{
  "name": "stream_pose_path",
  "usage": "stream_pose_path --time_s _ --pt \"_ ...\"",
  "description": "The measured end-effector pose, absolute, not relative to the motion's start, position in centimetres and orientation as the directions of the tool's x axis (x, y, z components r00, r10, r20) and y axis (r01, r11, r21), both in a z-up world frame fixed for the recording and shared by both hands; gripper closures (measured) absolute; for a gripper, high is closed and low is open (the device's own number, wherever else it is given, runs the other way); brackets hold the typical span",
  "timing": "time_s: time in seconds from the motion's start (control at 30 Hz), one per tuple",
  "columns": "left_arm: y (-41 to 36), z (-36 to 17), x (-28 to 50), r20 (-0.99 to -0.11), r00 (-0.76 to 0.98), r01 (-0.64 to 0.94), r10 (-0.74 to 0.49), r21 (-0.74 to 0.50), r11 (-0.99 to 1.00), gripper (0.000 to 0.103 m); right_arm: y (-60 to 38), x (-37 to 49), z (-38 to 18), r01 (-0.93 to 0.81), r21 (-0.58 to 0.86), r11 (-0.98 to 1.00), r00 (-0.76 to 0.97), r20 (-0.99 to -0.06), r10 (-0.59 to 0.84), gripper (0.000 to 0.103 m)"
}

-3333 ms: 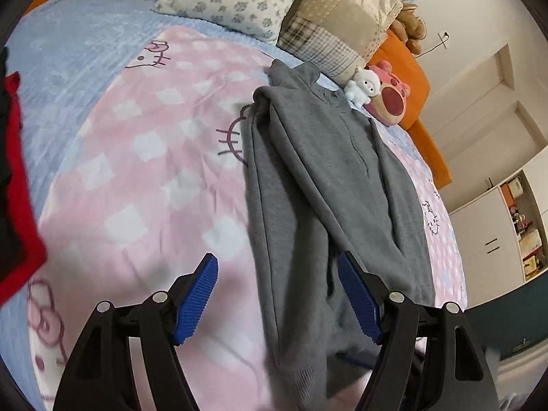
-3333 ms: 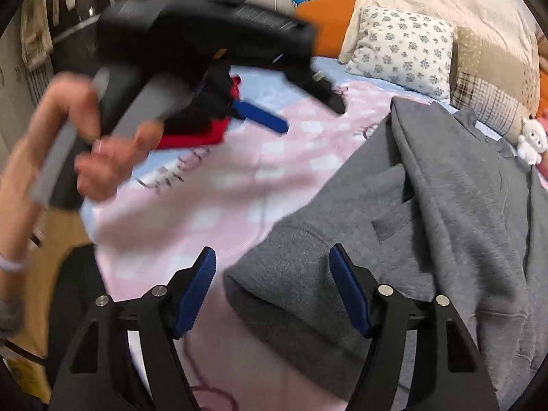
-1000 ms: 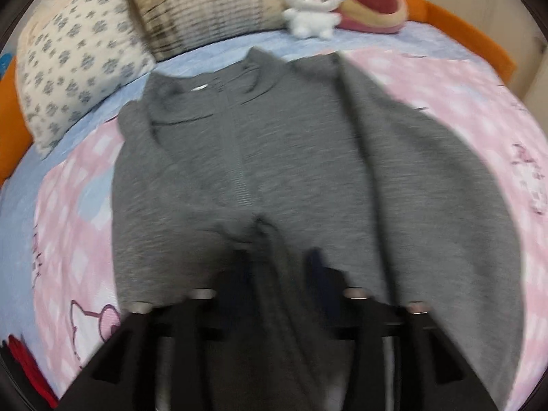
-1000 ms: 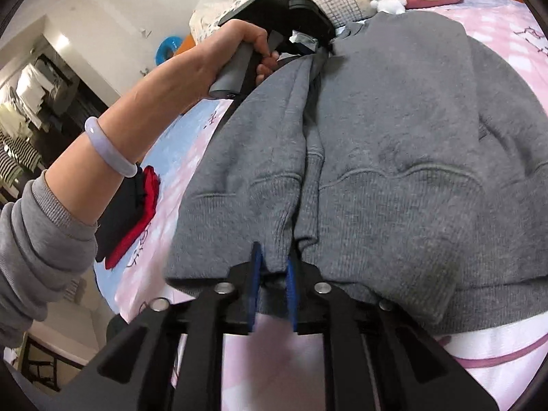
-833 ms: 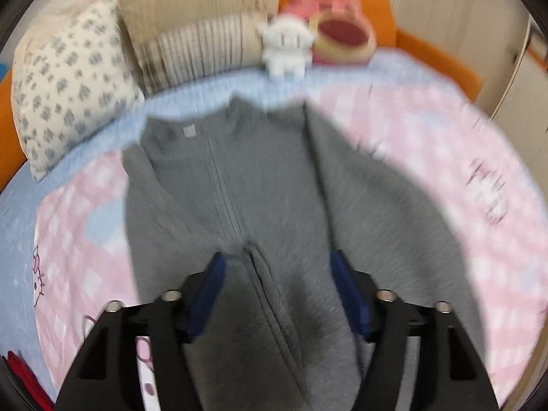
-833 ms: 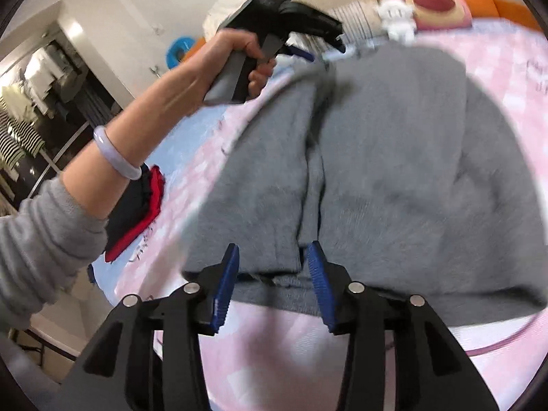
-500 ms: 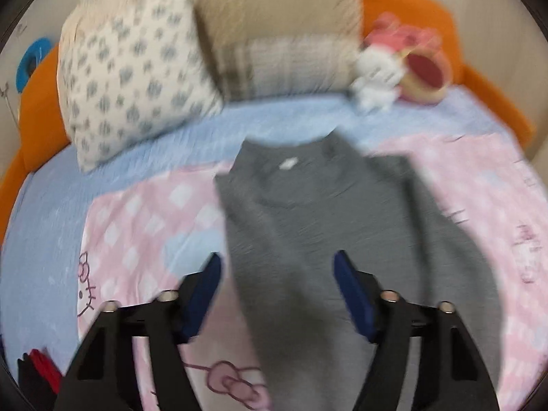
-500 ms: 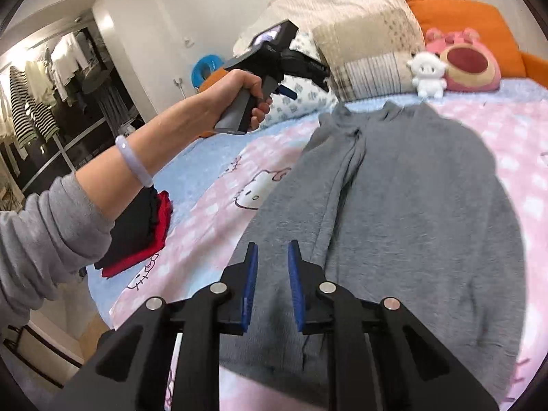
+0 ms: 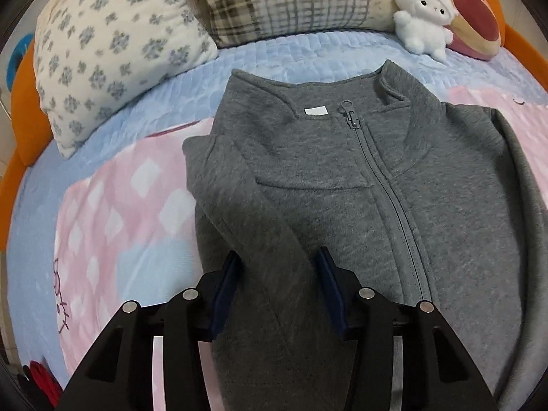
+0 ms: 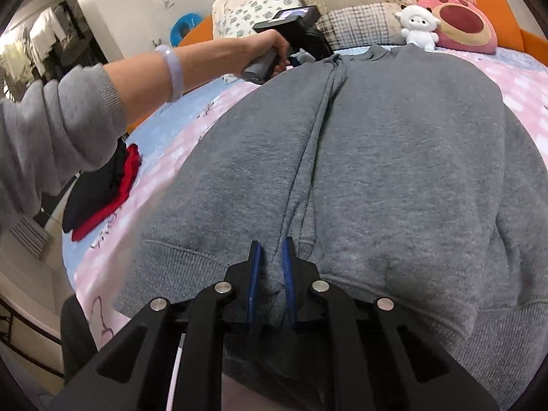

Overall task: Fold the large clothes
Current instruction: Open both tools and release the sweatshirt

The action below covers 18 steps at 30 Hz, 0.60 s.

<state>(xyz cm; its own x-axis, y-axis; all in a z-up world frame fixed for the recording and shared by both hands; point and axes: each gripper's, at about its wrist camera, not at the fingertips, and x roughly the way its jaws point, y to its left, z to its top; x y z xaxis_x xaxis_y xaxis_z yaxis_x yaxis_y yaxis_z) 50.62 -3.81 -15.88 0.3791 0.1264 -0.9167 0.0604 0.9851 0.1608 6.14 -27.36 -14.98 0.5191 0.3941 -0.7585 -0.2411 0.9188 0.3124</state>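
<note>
A grey zip-up sweatshirt (image 9: 342, 185) lies flat on the bed, collar toward the pillows, its left sleeve folded in over the body. My left gripper (image 9: 279, 270) is open, its blue pads either side of that folded sleeve near the shoulder. In the right wrist view the sweatshirt (image 10: 394, 157) fills the frame. My right gripper (image 10: 271, 270) is shut on the sleeve cuff at the ribbed hem. The left gripper (image 10: 308, 58) shows there at the collar end, held by the person's hand.
The bed has a pink and blue blanket (image 9: 113, 212). Pillows (image 9: 113, 44), a white plush (image 9: 421, 17) and a pink plush (image 10: 459, 24) line the head. A folded black and red garment (image 10: 102, 188) lies at the bed's left edge.
Both grippers let go of the sweatshirt and lifted off, then came back down. The right gripper has shut on the cuff at the hem. The left gripper now straddles the folded sleeve near the shoulder.
</note>
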Motion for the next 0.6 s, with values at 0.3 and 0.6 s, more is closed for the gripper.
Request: stream_pose_path --time_s 0.3,0.6 --pt "-9.3 -3.5 37.4 -0.816 0.577 0.279 0.034 0.236 0.931 0.012 -34.9 6.3 -5.1 -0.254 0.335 0.907 0.613 -0.670 0.419 0.049" --pt "-24.3 -0.9 15.3 -0.756 0.626 0.594 -0.192 0.303 0.745 0.012 -48.0 8.7 2.5 -0.078 0.292 0.953 0.708 -0.657 0.259 0.049"
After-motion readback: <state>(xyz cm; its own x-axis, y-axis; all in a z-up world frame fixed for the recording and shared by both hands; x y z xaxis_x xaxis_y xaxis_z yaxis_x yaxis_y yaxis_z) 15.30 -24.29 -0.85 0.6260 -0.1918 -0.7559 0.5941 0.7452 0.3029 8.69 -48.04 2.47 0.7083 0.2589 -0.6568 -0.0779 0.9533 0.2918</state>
